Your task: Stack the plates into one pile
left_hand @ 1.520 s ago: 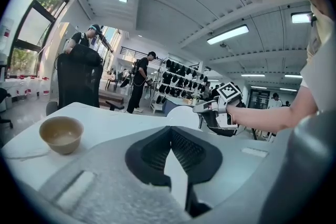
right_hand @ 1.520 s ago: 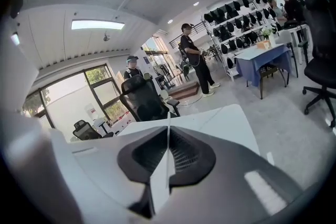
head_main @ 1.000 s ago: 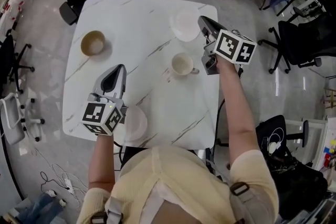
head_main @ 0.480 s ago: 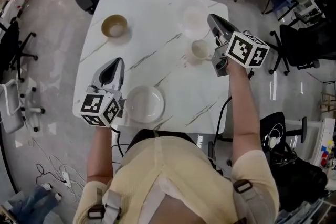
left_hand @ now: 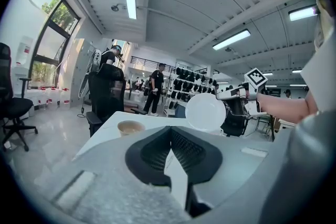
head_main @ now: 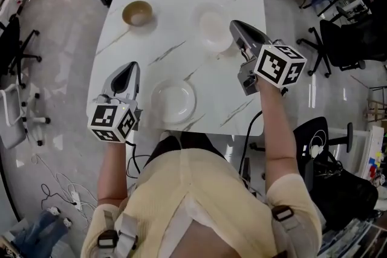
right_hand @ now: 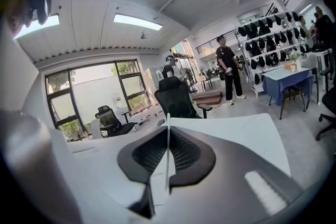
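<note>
Head view: two white plates are in sight and they are not yet in one pile. The right gripper [head_main: 234, 26] is clamped on the rim of the lifted plate [head_main: 213, 26], which hangs over the far right part of the table [head_main: 157, 45].

Left gripper view: the lifted plate [left_hand: 206, 112] is clear of the tabletop. It is tilted so its face shows and is pinched at one edge.

Right gripper view: the plate rim [right_hand: 167, 157] shows edge-on as a thin white line between the jaws, with the pads pressed on it.

The second plate [head_main: 173, 101] lies flat near the front edge of the table, well apart from the lifted one and just beside the left gripper [head_main: 131, 68]. In its own view the left gripper [left_hand: 169, 131] has its jaws together with nothing between them. It hovers without touching that plate.

A brown bowl [head_main: 138, 12] sits at the far left of the table, apart from both plates.

Status (judgement): the pick-up of one plate is done. What is left is the carry across to the second plate, levelling the tilted plate, setting it down centred on top and releasing it. No stack exists yet.
</note>
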`<state>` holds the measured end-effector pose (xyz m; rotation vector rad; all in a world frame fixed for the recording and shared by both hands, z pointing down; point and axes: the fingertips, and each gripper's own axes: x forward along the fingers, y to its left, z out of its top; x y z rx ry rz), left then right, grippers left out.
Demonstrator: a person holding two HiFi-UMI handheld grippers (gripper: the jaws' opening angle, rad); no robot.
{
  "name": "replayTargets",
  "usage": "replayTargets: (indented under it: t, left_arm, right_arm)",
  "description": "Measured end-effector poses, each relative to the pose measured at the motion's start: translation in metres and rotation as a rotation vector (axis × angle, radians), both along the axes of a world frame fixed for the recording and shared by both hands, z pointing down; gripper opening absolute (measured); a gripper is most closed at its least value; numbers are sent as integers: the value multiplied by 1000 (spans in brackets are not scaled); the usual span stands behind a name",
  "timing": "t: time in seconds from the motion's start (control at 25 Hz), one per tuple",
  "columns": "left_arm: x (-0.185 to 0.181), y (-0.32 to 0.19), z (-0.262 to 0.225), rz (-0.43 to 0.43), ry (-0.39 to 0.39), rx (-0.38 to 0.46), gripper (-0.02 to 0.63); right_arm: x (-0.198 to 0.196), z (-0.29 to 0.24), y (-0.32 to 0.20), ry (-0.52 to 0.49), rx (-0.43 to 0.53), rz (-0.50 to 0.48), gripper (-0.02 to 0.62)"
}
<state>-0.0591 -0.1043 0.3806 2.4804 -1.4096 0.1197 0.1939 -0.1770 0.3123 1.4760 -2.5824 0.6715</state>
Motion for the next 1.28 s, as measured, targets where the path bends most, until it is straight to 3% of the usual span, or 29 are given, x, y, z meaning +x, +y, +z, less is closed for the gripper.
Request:
replayTargets:
  t: [0.44,1.28]
  left_arm:
    - [-10,29,9,9,3,-5,3]
    - [-12,76,42,-4,1,-84,3]
  right_arm:
    - [-33,17,63,-20,-38,-40,17]
    - [-114,86,158,-113,-231,-224,17]
